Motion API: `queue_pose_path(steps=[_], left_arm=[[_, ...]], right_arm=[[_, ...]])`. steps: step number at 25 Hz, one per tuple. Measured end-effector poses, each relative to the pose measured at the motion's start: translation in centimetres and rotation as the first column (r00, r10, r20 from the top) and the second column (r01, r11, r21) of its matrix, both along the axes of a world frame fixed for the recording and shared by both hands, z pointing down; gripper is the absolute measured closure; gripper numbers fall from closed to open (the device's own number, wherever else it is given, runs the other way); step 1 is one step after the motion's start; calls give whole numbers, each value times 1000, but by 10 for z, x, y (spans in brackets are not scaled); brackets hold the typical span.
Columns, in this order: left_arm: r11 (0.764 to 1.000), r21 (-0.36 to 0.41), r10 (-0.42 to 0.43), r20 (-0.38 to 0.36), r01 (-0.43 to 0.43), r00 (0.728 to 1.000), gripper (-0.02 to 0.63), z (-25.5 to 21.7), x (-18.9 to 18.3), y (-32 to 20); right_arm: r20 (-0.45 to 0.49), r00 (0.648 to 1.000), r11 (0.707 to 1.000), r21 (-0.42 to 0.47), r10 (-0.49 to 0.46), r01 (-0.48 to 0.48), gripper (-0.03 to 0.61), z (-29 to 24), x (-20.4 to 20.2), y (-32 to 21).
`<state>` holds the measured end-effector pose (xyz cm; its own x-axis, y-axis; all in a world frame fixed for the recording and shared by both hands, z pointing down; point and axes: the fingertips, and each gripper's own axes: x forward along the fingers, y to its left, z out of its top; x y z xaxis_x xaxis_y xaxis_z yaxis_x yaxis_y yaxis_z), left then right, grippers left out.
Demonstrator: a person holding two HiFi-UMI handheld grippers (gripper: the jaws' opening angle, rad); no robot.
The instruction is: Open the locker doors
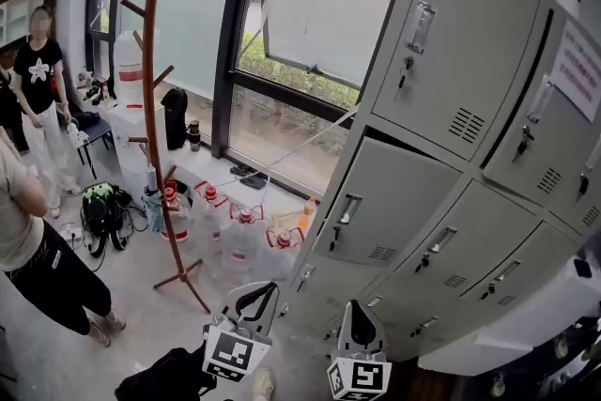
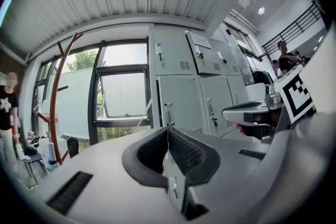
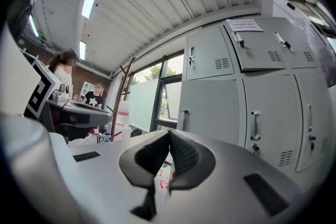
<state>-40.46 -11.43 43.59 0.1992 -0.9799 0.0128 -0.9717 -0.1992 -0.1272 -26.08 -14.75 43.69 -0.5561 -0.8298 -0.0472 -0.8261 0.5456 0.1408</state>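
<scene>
Ahead and to my right, the lockers [image 1: 470,42] stand with every door I can see shut, near both tongs but not touching them. Left tongs [image 2: 168,132] and right tongs [image 3: 169,136] are each clenched on nothing. If I reach a handle [image 1: 346,208] like this, the closed tips would likely skid off the slim pull instead of gripping it.

notice [image 1: 576,69] print too small to read, lockers [image 1: 451,155] cut off right
</scene>
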Motion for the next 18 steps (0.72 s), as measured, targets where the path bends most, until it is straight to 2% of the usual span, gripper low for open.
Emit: queue_pose_path(steps=[6,12,16,17,18], left_arm=[[998,-18,-55,4,55,998,591,1,-11,-54],[994,-31,-108,2,108,994,589,3,-26,-99],[991,-15,-135,3,135,991,591,5,-36,-121],[990,-24,-141,2,141,990,591,6,-39,-125],[988,-37,-148,1,148,989,591,7,-41,-128]], right_arm=[[2,998,998,2,-58,58,563,-4,-16,-68],[19,994,994,-32,-104,105,563,-1,-38,-124],[47,987,986,-50,-154,156,563,-1,-54,-152],[51,984,983,-56,-172,175,541,-1,-59,-158],[54,980,979,-64,-191,195,445,0,-64,-164]])
